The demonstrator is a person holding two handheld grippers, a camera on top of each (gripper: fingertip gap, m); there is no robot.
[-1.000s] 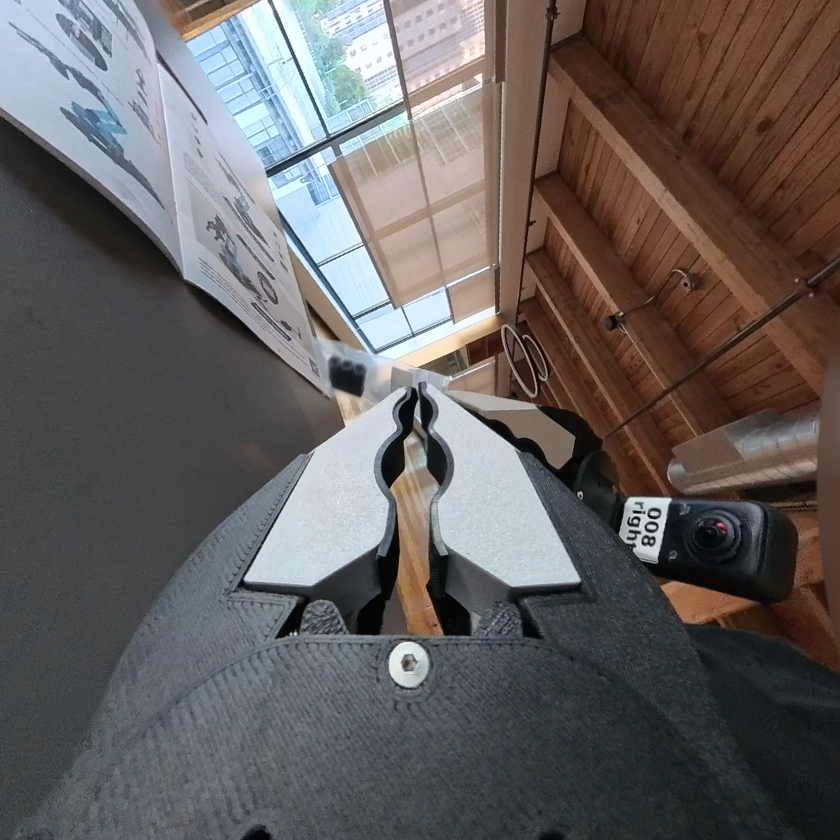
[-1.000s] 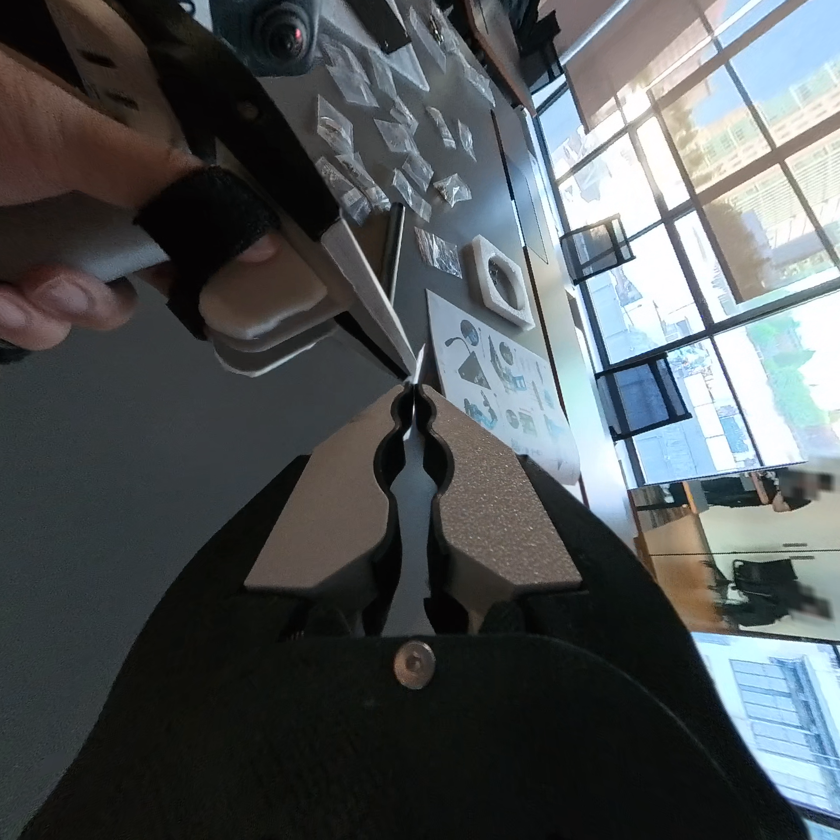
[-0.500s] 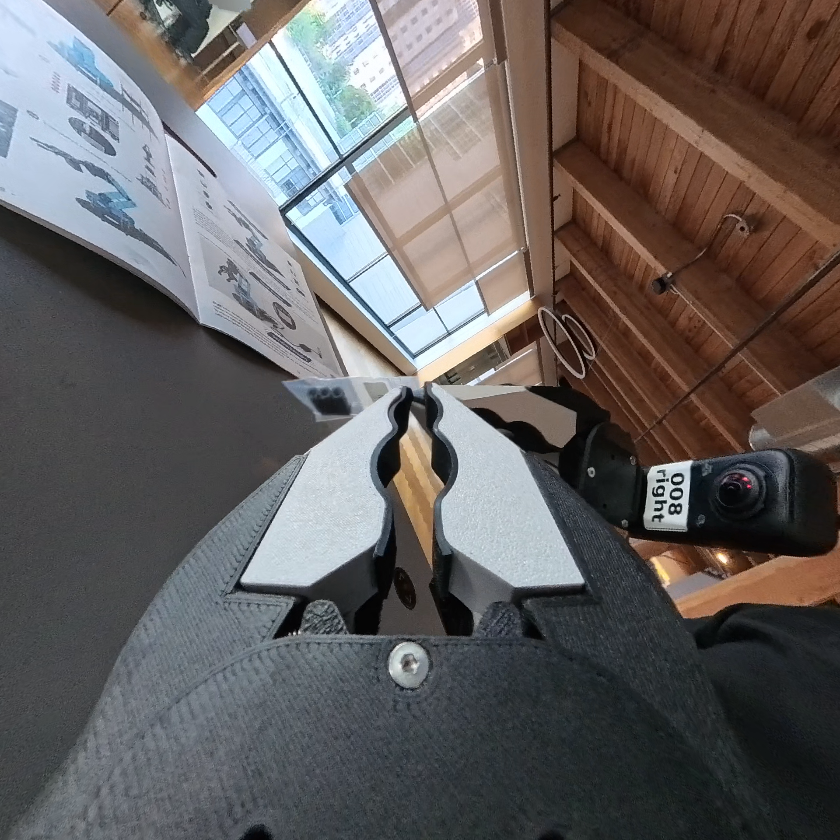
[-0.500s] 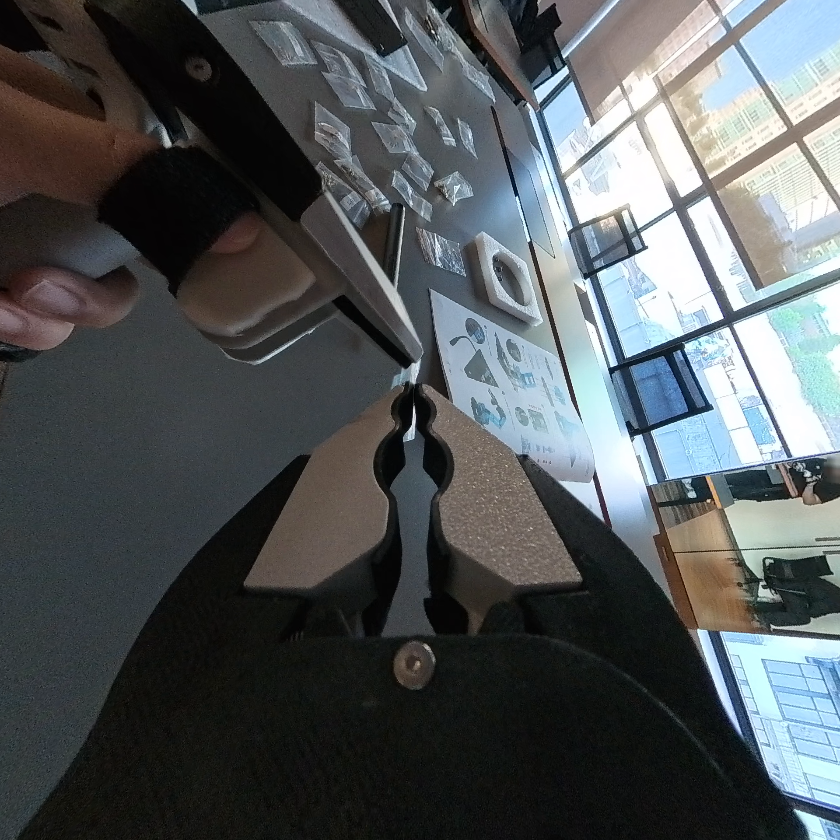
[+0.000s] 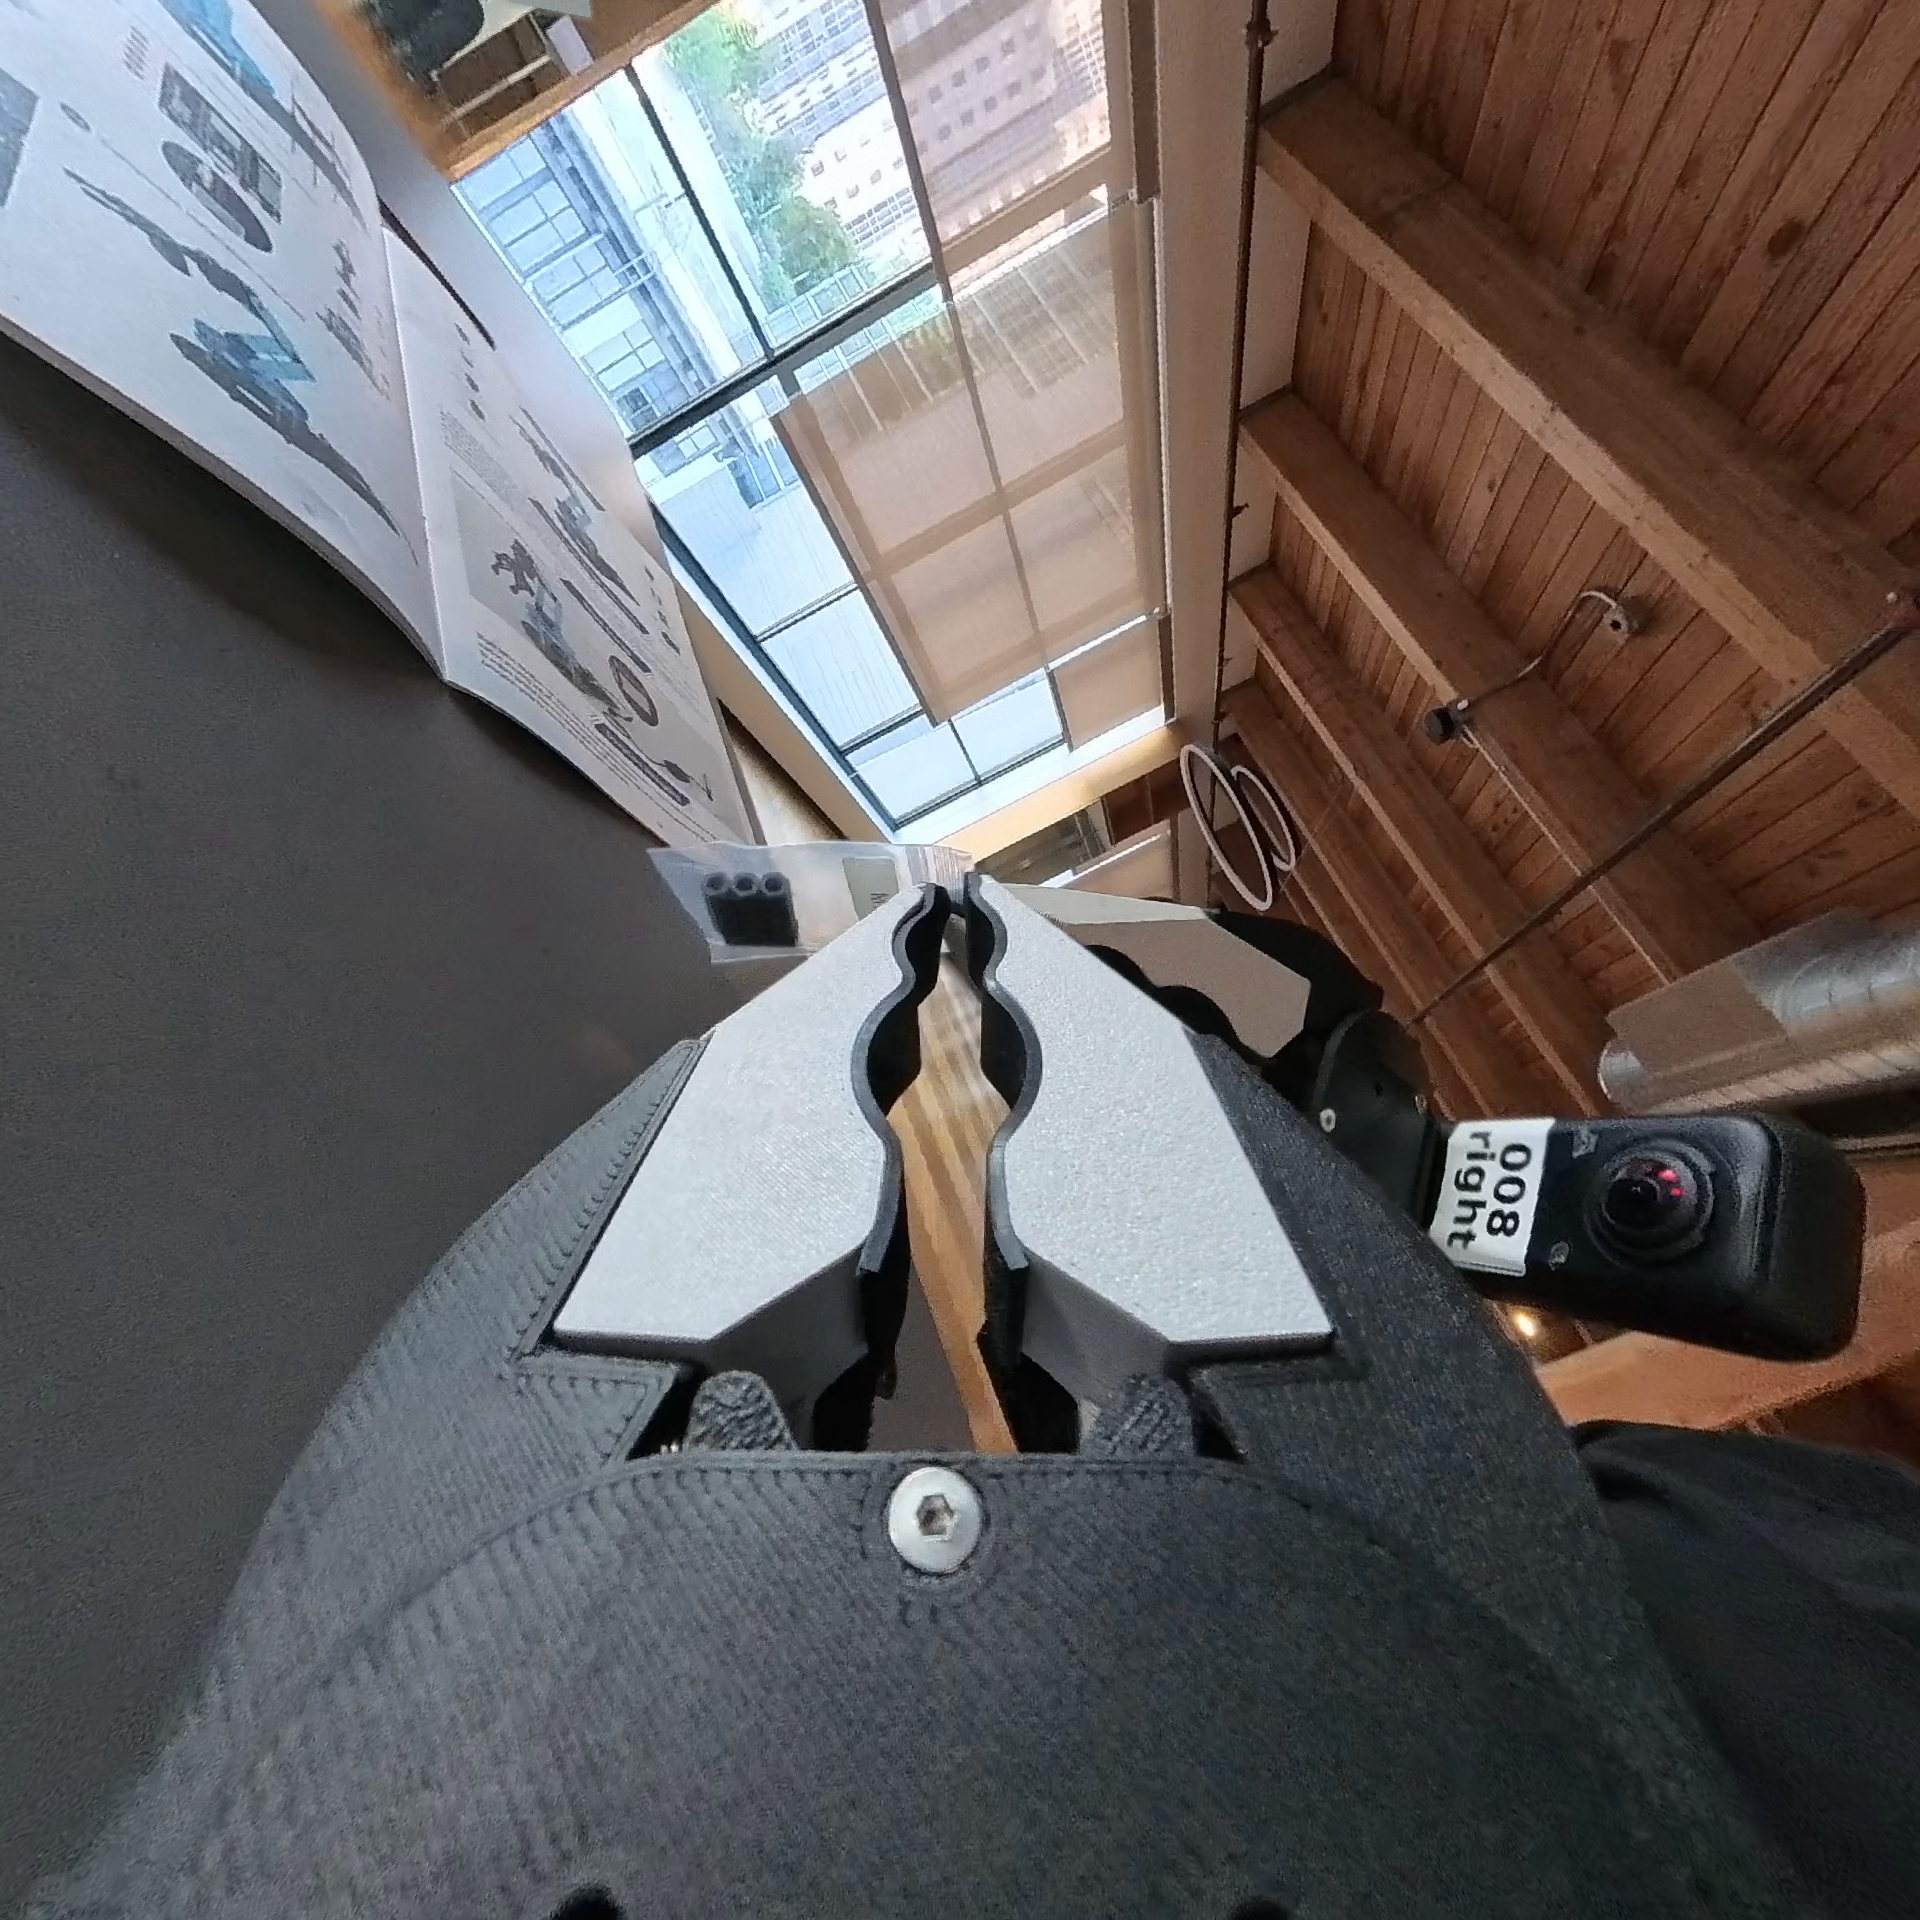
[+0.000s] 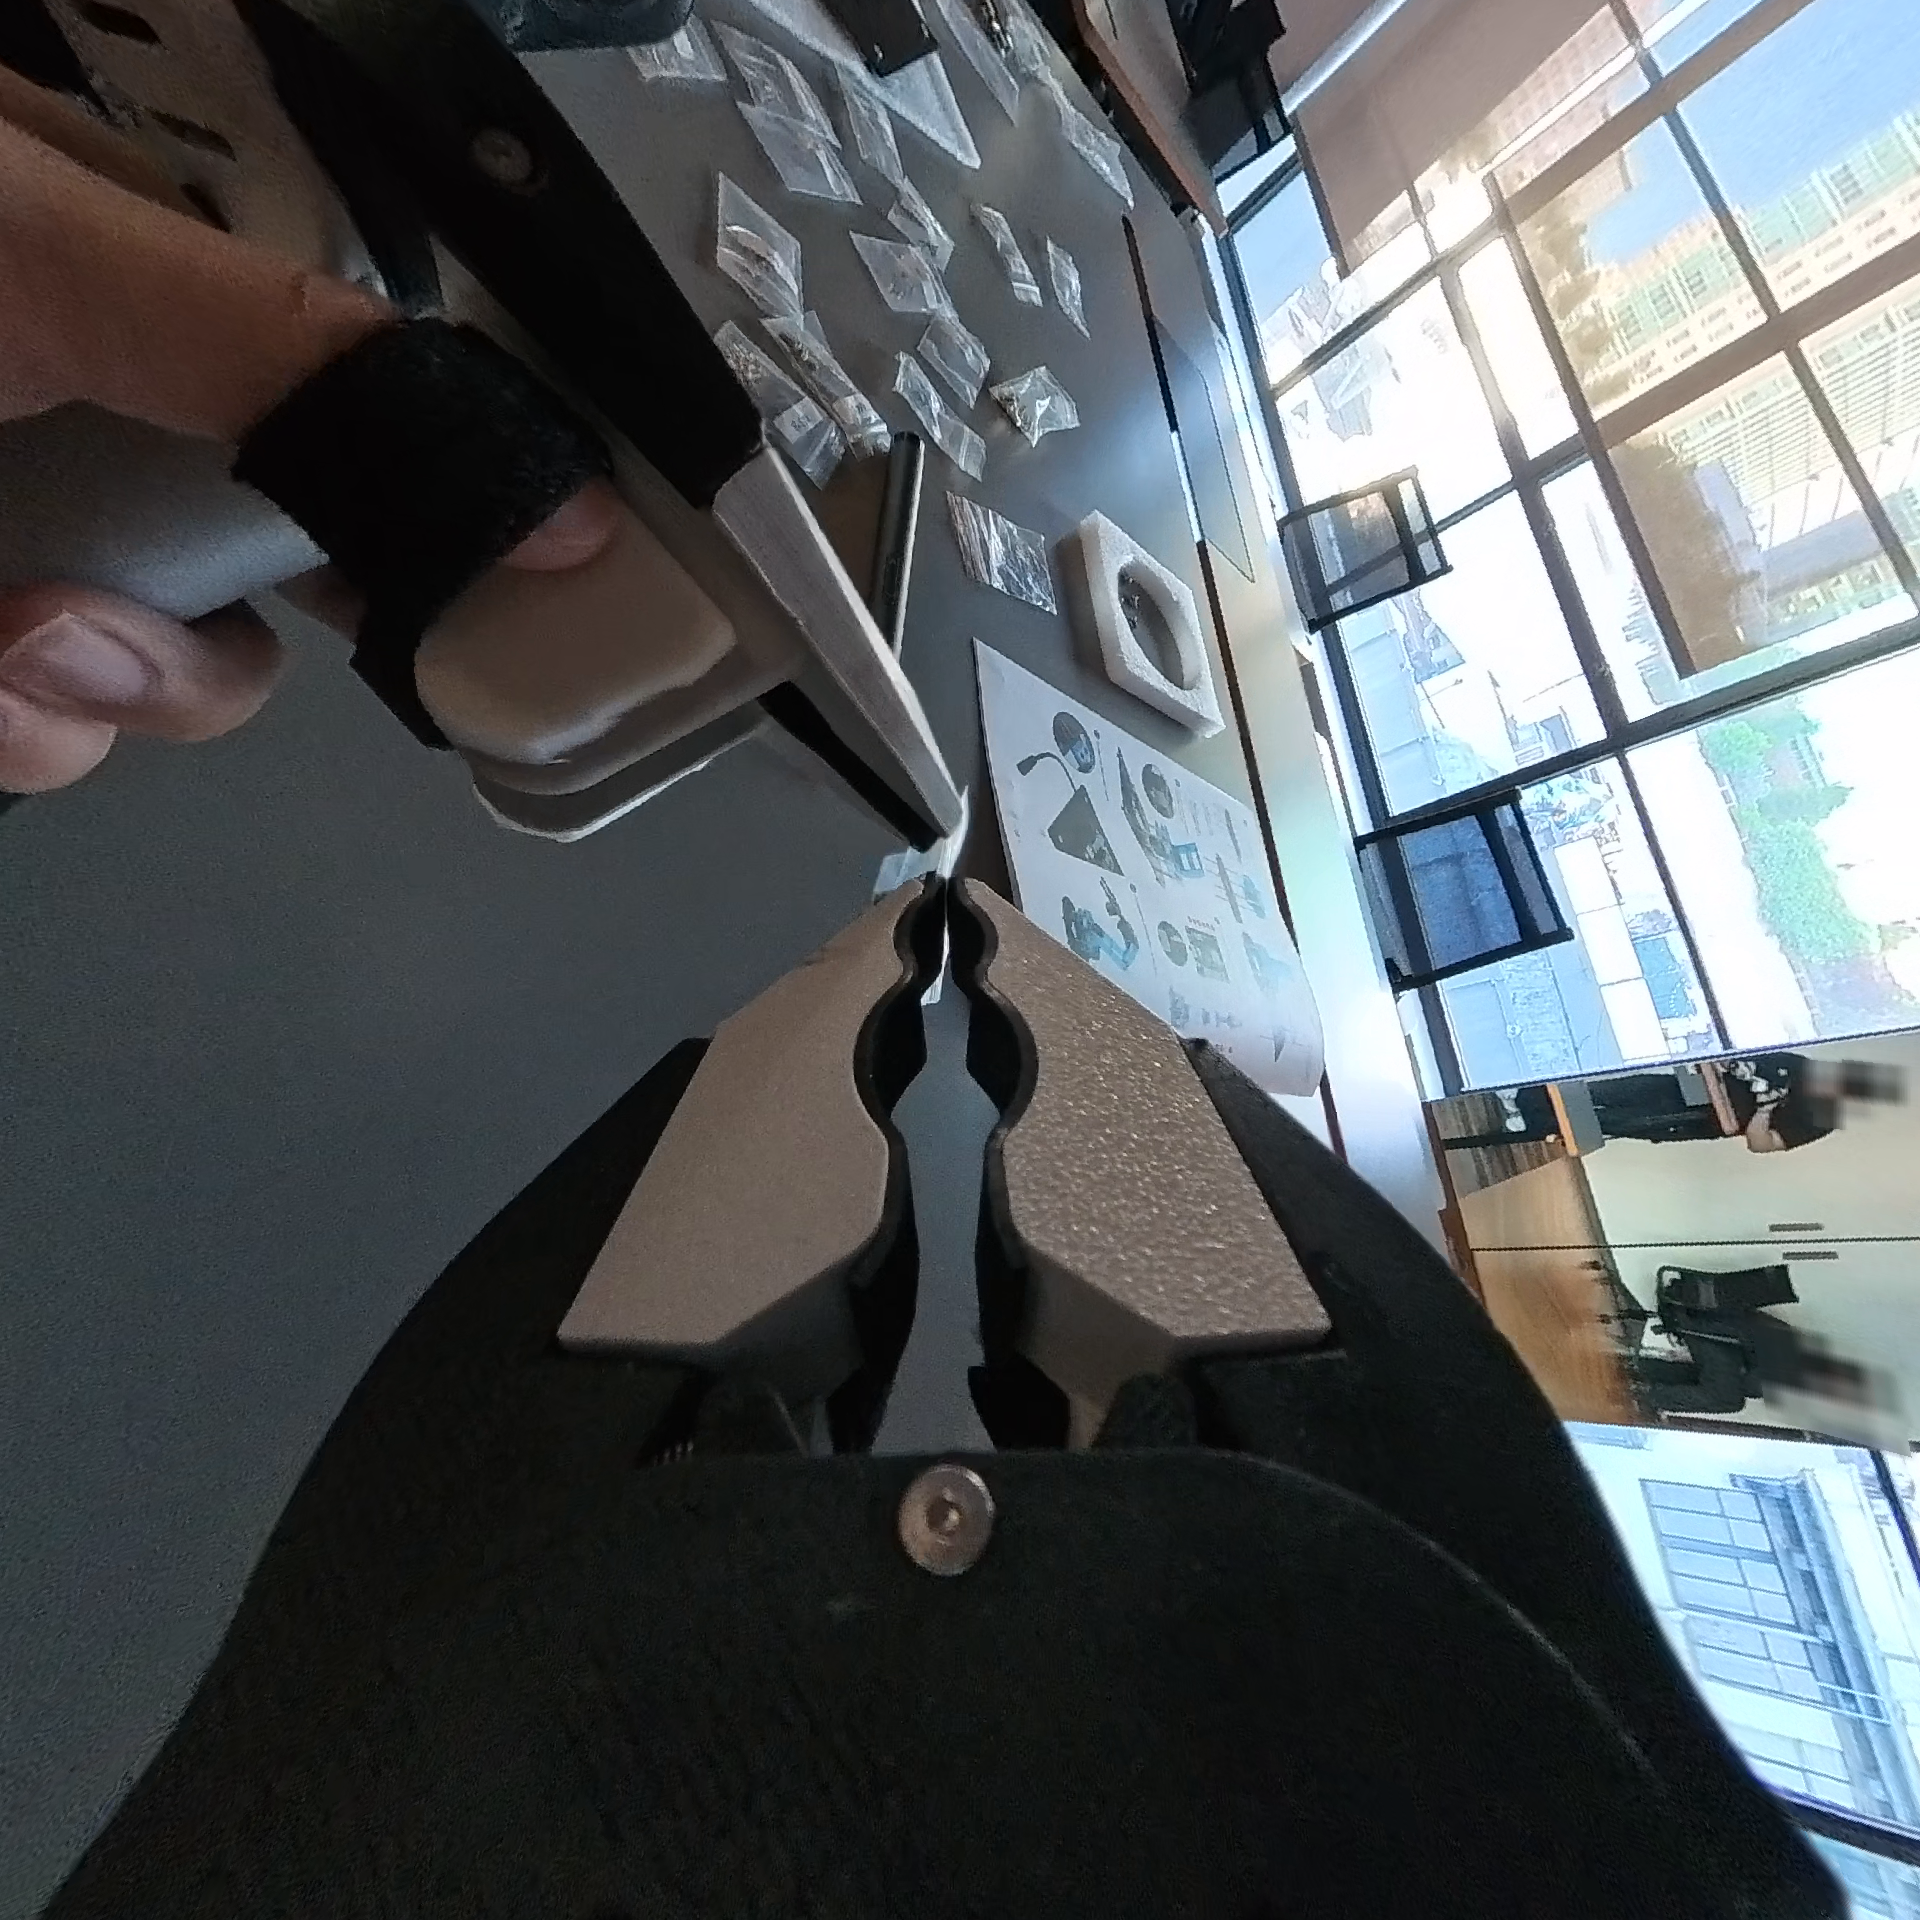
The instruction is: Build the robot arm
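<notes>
Left wrist view: the left gripper (image 5: 943, 896) pinches the edge of a small clear bag (image 5: 790, 894) with a black part inside — jaws nearly closed on it. An open booklet (image 5: 343, 343) lies on the dark table (image 5: 208, 935) beyond the bag; the right gripper's camera (image 5: 1662, 1236) sits right of it.

Right wrist view: the right gripper (image 6: 943, 896) nips the same bag (image 6: 940, 862) — jaws narrow, meeting the left gripper (image 6: 925, 810) there. More bags (image 6: 894, 270) and a white foam block (image 6: 1138, 623) lie beyond.

The left claw (image 5: 943, 902) has speckled pale-grey fingers (image 5: 764, 1164) in a ribbed black body. The clear bag (image 5: 800, 894) shows a black ridged part (image 5: 748, 906). The worktop (image 6: 312, 1039) is plain dark grey; the booklet (image 6: 1153, 862) is white with blue-and-black pictures; the foam block (image 6: 1143, 634) is white.
</notes>
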